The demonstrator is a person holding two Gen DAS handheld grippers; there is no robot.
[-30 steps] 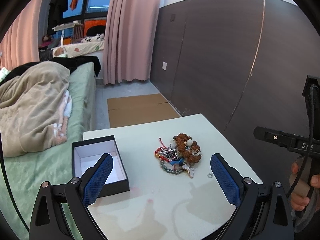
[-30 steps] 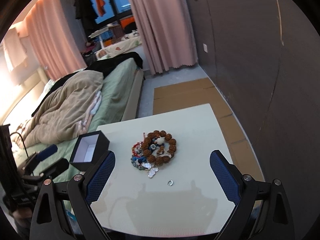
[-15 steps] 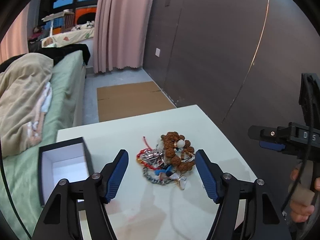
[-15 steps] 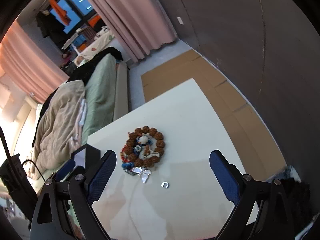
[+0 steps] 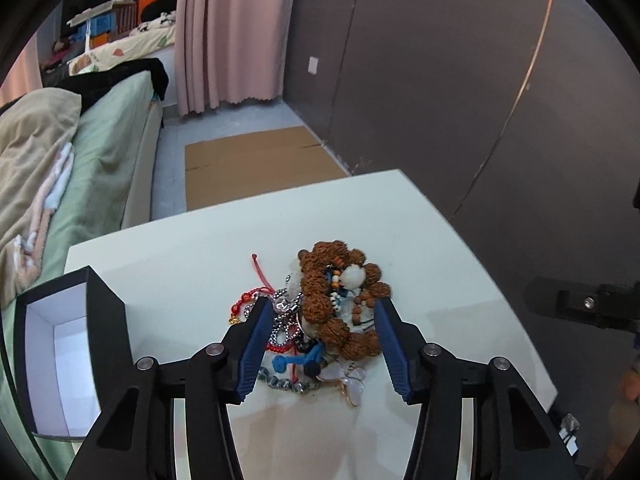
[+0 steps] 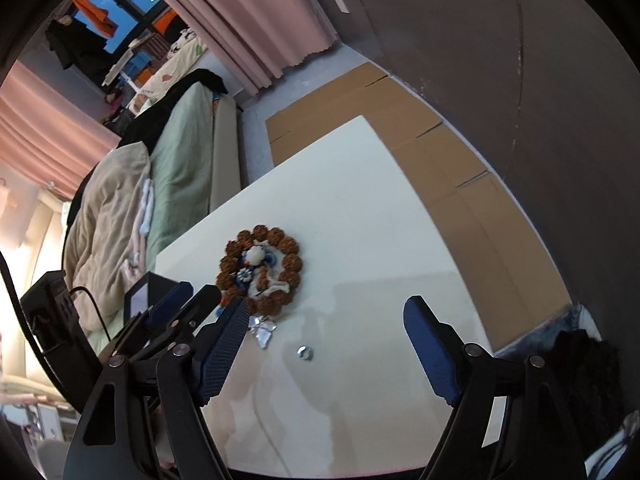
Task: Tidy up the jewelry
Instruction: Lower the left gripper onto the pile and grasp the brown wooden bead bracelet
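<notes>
A tangled pile of jewelry (image 5: 324, 316) lies on the white table (image 5: 200, 248): a brown bead bracelet (image 5: 324, 280), a silver chain, red cord and blue pieces. My left gripper (image 5: 320, 344) is open, its blue fingers on either side of the pile's near part. An open black box (image 5: 60, 344) with white lining stands at the left. In the right wrist view the bracelet (image 6: 260, 268) shows ring-shaped, with a small silver ring (image 6: 306, 353) loose on the table. My right gripper (image 6: 324, 344) is open above the ring. The left gripper (image 6: 184, 312) shows beside the pile.
A bed with green sheet and beige blanket (image 5: 36, 160) runs along the table's left side. Flat cardboard (image 5: 256, 164) lies on the floor beyond the table. A dark wall (image 5: 480, 100) stands at the right. The table's right edge (image 6: 460, 240) drops to cardboard.
My left gripper has moved forward and down and narrowed around the jewelry pile. My right gripper has tilted and come closer to the table, over the small ring.
</notes>
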